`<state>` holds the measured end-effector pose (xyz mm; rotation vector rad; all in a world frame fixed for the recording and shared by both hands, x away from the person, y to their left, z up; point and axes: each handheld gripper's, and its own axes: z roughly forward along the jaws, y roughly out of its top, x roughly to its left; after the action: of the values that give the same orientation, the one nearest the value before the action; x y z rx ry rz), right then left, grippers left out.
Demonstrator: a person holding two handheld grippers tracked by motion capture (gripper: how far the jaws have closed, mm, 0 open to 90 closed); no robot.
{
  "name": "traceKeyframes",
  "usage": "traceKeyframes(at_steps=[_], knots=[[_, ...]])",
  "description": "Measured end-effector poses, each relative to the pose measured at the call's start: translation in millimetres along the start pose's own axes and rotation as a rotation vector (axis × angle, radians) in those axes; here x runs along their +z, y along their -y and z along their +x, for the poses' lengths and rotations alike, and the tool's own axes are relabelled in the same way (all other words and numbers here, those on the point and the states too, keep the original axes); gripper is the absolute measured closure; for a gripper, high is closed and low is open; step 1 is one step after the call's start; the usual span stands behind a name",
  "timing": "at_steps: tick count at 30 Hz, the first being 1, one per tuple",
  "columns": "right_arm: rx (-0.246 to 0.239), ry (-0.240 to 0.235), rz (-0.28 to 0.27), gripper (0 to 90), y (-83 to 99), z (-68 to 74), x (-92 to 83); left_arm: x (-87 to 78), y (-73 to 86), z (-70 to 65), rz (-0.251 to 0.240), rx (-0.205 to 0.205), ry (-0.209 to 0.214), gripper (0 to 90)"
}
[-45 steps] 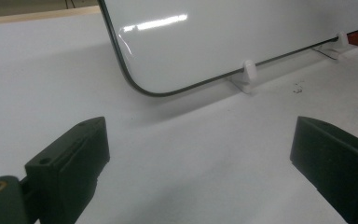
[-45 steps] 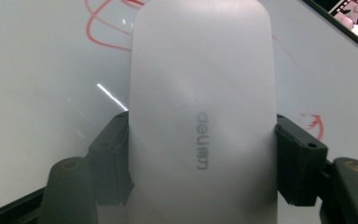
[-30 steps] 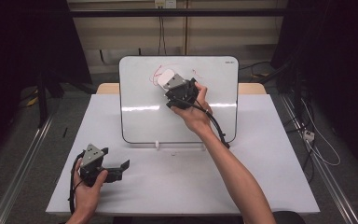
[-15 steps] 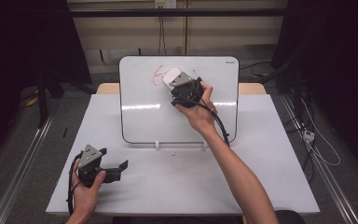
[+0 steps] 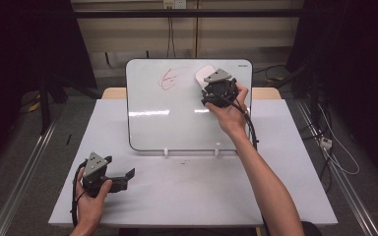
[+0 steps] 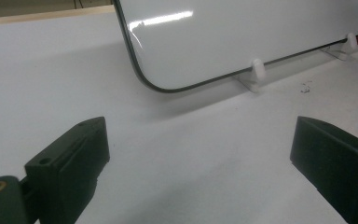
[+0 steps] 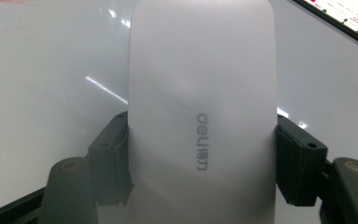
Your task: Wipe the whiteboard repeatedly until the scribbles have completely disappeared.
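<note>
Rightward across the whiteboard (image 5: 177,118) has gone the right claw (image 5: 207,78), pinching the eraser (image 7: 200,107) at the top right; the red scribble (image 5: 168,78) remains. Sweep back left, pad flat. Left claw (image 5: 128,176) rests spread on the tabletop (image 5: 285,196).

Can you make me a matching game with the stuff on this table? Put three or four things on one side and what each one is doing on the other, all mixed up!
Things:
1. eraser
2. red scribble
3. left gripper
4. whiteboard

States:
A. jaws open, nothing between them, low over the table
B. propped up on two small white feet
C. squeezed between the right gripper's black jaws
D. drawn near the board's top edge, beside the eraser

Pairs: 1-C, 2-D, 3-A, 4-B
</note>
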<state>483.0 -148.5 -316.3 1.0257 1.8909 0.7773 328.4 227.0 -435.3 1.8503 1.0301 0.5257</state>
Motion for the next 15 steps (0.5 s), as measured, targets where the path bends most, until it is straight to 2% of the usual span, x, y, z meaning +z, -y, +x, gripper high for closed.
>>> traceKeyframes(at_steps=[4, 7, 10, 15], knots=[[0.028, 0.012, 0.005, 31.6, 2.0, -8.8, -1.1, -0.1, 0.0, -0.2, -0.001, 0.000, -0.004, 4.3], [0.021, 0.016, 0.008, 31.6, 2.2, -14.6, -2.0, -0.7, 0.1, 0.3, -0.004, -0.001, -0.014, 4.2], [0.046, 0.023, 0.009, 31.6, 2.9, -24.0, -2.9, -1.2, 0.4, 1.1, -0.005, -0.008, -0.020, 4.2], [0.055, 0.034, 0.011, 31.5, 1.7, -24.0, -2.1, -1.2, -0.1, 0.8, -0.005, -0.006, -0.022, 4.2]])
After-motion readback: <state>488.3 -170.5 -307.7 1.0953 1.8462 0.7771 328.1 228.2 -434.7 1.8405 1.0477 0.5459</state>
